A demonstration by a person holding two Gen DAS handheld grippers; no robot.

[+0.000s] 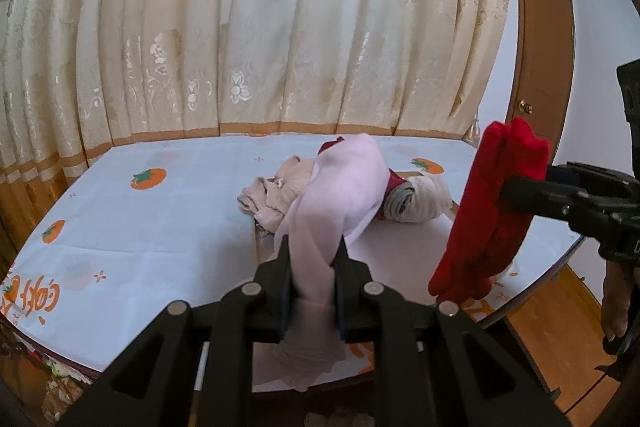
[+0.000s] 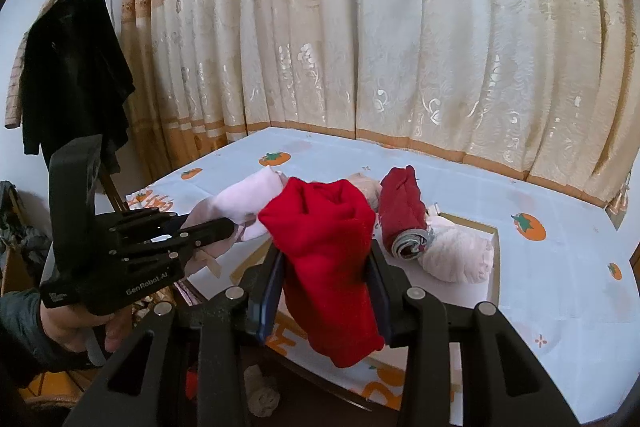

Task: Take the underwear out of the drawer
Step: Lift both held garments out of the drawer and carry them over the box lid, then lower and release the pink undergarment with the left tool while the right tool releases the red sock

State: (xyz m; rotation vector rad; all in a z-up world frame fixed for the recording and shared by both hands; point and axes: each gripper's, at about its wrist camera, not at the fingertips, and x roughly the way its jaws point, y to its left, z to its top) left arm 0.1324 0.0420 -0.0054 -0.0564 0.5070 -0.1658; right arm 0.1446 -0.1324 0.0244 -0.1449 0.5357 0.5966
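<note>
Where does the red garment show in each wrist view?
Left wrist: red garment at right edge, hanging from the right hand-held gripper.
Right wrist: red garment centre foreground, clamped between that gripper's fingers.
Shared landmark: rolled dark-red bundle on the tabletop.

Left tongs (image 1: 312, 259) and right tongs (image 2: 326, 267) side by side, both clamped, angled downward.

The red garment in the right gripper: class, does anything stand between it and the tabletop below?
Nothing visible does. The red garment hangs from the right gripper above the tablecloth's near edge; the rolled clothes lie farther back.
</note>
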